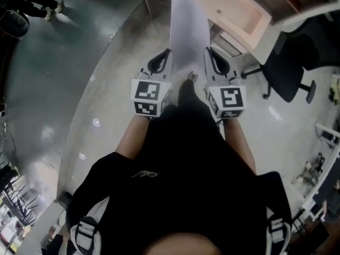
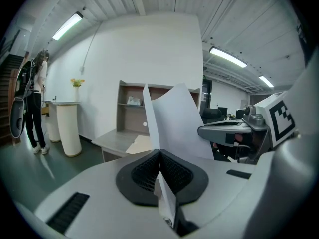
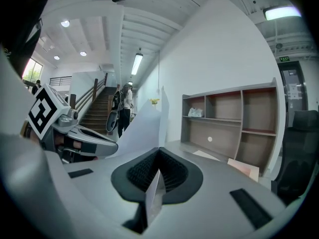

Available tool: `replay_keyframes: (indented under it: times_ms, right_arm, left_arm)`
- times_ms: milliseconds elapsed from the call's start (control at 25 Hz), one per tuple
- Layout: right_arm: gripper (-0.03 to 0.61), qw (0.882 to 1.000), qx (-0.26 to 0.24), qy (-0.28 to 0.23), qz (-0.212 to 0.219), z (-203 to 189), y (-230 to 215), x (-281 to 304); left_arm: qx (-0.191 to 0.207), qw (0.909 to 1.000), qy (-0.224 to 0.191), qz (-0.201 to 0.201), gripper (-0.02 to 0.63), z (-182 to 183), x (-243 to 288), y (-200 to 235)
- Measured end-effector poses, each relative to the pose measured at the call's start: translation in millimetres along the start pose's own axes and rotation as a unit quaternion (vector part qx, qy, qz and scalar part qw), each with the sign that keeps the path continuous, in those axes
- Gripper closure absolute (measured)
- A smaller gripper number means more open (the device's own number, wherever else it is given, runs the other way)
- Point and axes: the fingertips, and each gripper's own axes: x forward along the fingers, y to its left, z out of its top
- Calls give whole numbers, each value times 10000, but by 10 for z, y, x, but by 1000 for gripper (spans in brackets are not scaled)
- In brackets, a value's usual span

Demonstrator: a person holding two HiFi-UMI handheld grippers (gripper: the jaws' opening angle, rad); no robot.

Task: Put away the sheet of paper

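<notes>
Head view: a person in black holds a sheet of paper (image 1: 188, 33) out in front, the left gripper (image 1: 166, 57) and the right gripper (image 1: 211, 56) each clamped on one side of its near end. The sheet is plain white with no visible print, and it runs forward between the two grippers as a long pale strip toward a light wooden desk (image 1: 241, 15); a black office chair (image 1: 289, 68) stands to the right. In the left gripper view the ribbed black pads (image 2: 144, 171) are closed flat on the sheet's edge, a sliver of paper poking out behind them, and the sheet rises in a gentle bow in front of an open shelf unit (image 2: 130, 108). The right gripper view shows the same pinch on the opposite edge, with the paper sweeping up and to the left.
</notes>
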Motion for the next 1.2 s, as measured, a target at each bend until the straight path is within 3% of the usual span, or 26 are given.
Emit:
replay_keyframes:
  times_ms: [360,640,1000,1200]
  right_arm:
    - [560,9995,274,33,-141,-35,-593,441]
    - [560,9978,614,112,-200,6,-1314,855]
    - [560,9953,952,3,-150,-85,-1961,1132]
    - [560,9909,1319,-24,-256,-196,-2142,1098]
  left_arm:
    - [88,9996,162,-206,568,284,739,69]
    - [119,9986,375,-362,568,568,1522,81]
    - [326,9944,932,-376,568,630,2157,-22]
    - [507,9898,1178,-618,568,633,2383,-169]
